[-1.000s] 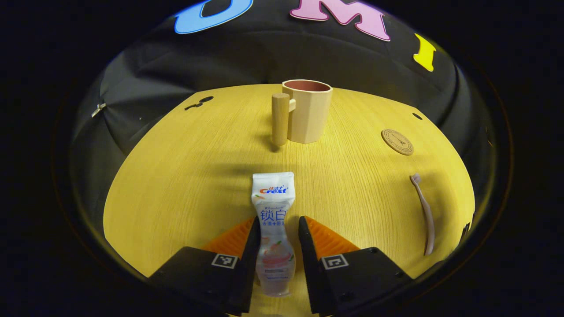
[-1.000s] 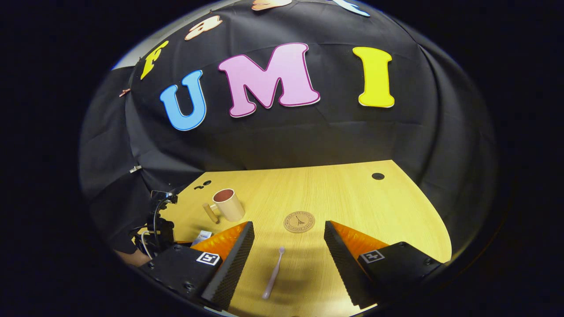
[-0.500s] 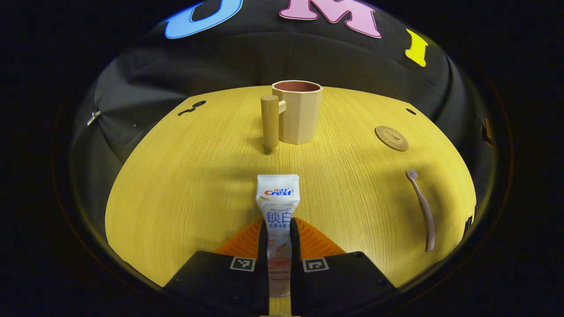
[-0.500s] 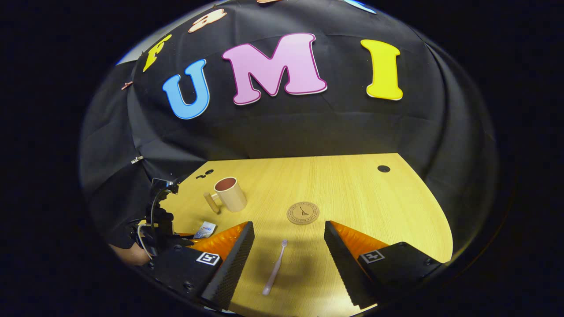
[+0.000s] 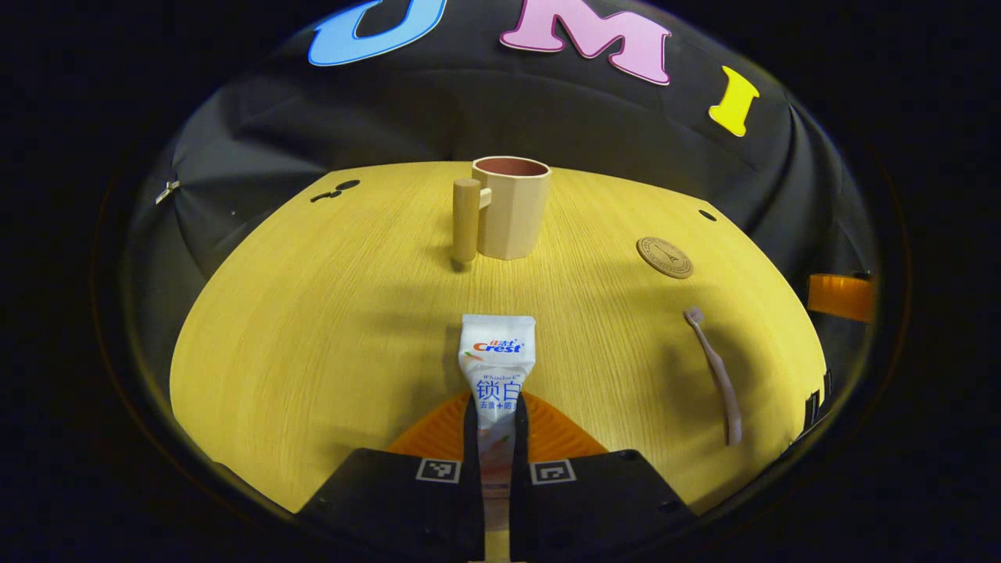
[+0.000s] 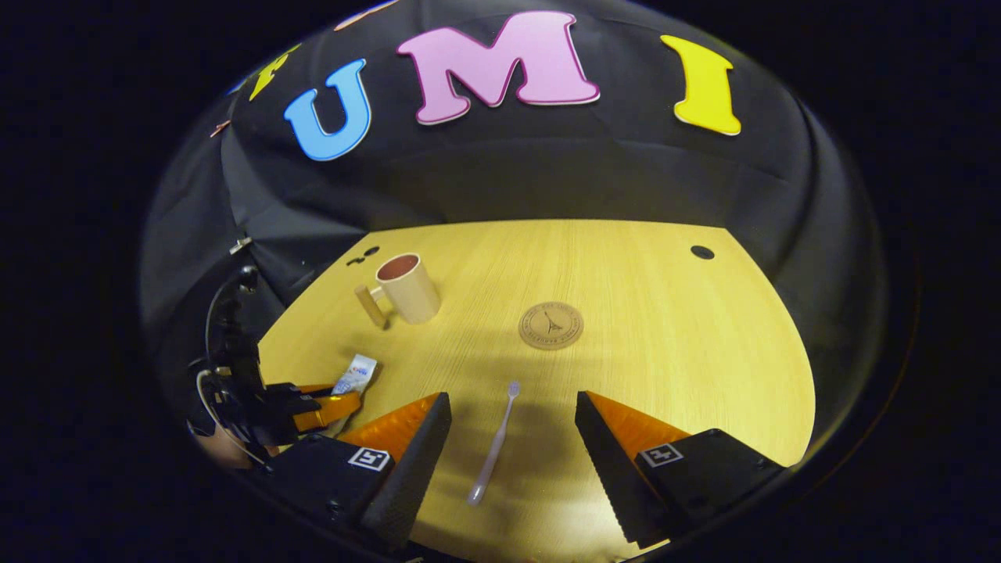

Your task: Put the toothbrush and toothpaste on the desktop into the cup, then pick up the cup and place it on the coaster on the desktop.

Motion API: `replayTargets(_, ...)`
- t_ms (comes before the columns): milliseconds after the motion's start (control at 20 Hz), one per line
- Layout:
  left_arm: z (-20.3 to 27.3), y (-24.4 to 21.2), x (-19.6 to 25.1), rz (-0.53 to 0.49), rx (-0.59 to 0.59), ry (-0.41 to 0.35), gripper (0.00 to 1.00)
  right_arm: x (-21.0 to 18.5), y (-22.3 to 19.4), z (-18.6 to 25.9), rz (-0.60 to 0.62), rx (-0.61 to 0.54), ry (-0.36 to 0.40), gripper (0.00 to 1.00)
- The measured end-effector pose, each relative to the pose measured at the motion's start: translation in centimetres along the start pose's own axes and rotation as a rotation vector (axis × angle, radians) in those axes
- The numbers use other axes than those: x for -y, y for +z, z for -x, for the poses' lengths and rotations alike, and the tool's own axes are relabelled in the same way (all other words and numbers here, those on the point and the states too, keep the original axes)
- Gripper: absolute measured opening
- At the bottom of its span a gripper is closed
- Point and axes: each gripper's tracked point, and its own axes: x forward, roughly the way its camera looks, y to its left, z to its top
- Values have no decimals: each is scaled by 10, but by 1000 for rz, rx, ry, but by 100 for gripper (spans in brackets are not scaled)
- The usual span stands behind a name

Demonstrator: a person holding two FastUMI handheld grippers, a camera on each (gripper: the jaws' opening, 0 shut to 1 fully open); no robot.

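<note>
Left gripper view has the left gripper [image 5: 496, 422] closed narrow on the toothpaste [image 5: 496, 367], both fingers pressing the lower part of the tube while its flat crimped end sticks out forward past the fingertips over the desktop [image 5: 313, 313]. Straight ahead, well apart from the tube, the cup [image 5: 508, 207] stands upright with its thick wooden handle [image 5: 464, 219] turned to the left side of the view. To the right of the cup lies the round coaster [image 5: 665, 257], flat on the wood, and nearer than that the toothbrush [image 5: 715, 375] lies with its head pointing toward the coaster.

Right gripper view shows the right gripper [image 6: 512, 426] spread wide above the desktop, gripping nothing; the toothbrush [image 6: 494, 442] lies on the wood between the two fingers (touching neither, closer to the left one), its head aimed at the coaster [image 6: 551, 325] just beyond. The cup [image 6: 407, 288] stands farther off to the left. At the left edge the left gripper [image 6: 313, 403] appears with the toothpaste [image 6: 353, 374] in its fingers.
</note>
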Motion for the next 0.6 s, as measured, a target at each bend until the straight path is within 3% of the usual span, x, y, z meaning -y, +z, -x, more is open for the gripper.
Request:
replayTargets(200, 8, 2, -3, 11, 21, 3, 18, -3, -21, -13, -7, -66, 3, 99)
replayTargets(300, 14, -2, -10, -51, 3, 39, 18, 5, -33, -20, -2, -114, -35, 98)
replayTargets(350, 20, -3, -15, -83, 7, 50, 23, 7, -40, -24, -1, -135, -46, 98)
replayTargets(400, 26, -4, -15, -102, 13, 50, 18, 10, -48, -29, -4, -164, -60, 98)
replayTargets(600, 38, -8, -6, -107, 27, 21, 18, 11, -69, -41, -27, -220, -99, 99)
